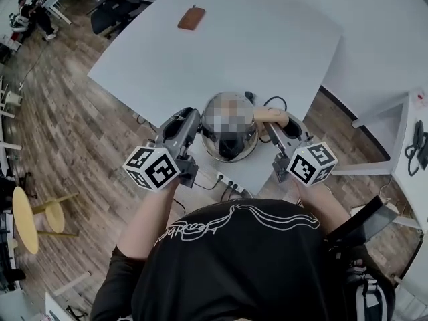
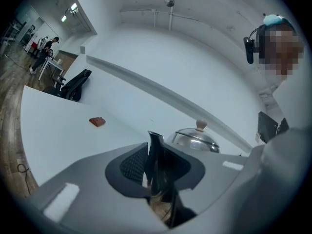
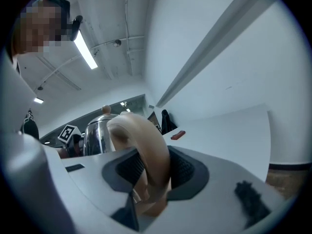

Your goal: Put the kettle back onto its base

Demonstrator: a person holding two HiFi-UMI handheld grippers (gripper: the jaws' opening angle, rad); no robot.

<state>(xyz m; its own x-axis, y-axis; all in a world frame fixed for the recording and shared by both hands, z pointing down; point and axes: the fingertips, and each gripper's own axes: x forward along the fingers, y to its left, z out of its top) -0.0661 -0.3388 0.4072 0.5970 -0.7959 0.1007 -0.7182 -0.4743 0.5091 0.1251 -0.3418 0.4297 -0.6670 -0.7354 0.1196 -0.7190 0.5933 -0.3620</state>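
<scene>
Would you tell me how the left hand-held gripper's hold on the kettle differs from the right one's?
The left hand-held gripper clamps a thin, dark, shiny part, seemingly the spout. The right hand-held gripper clamps the thick, curved beige handle. The left's jaws stand closer together than the right's. Both are shut on the steel kettle, from opposite sides.
</scene>
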